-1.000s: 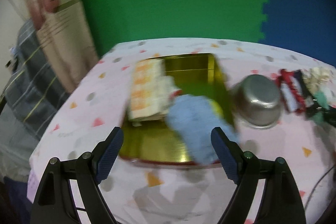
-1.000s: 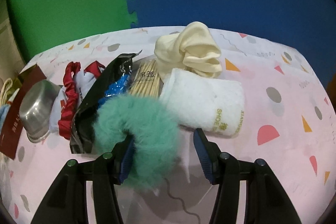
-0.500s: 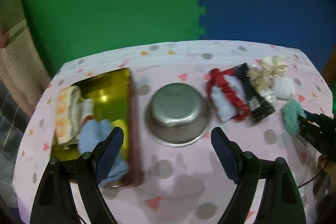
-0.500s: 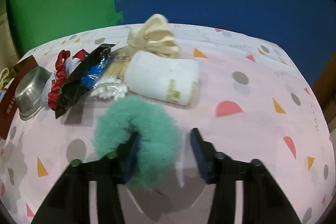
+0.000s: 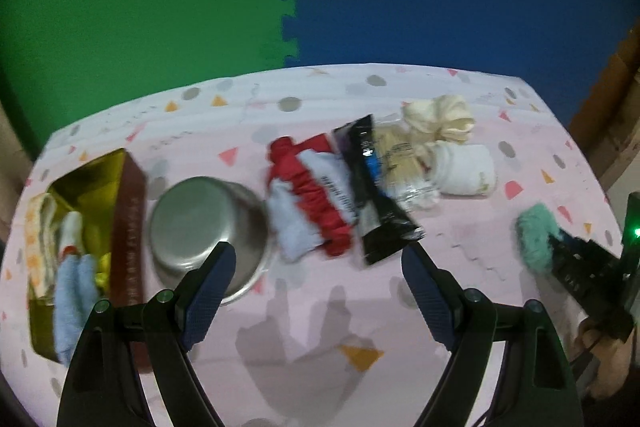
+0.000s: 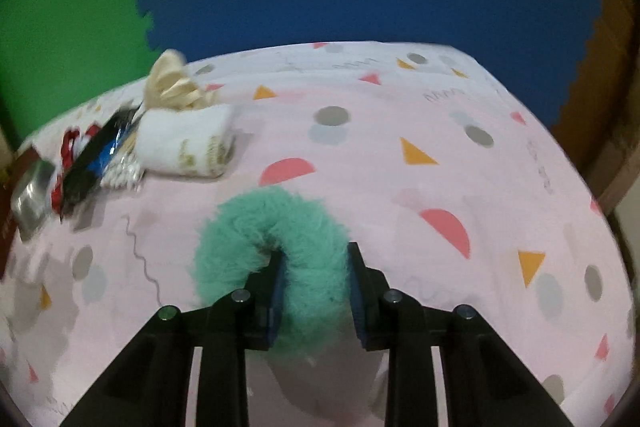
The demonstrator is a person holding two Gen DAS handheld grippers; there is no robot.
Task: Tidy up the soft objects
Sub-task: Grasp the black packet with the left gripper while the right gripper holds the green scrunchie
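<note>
The left gripper [image 5: 316,283] had its jaws wide with nothing between them, above the pink tabletop [image 5: 320,327]. Left of them stood a gold box [image 5: 128,211], probably holding folded cloths. Just beyond the left jaw sat a steel bowl [image 5: 200,215]. The right gripper [image 6: 314,287] held the green fluffy scrunchie [image 6: 272,227] pinched between its jaws.

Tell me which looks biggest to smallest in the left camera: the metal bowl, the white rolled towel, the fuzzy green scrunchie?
1. metal bowl, biggest, though it is also nearest the camera.
2. and 3. white rolled towel and fuzzy green scrunchie look alike; the right gripper hides part of the scrunchie.
</note>
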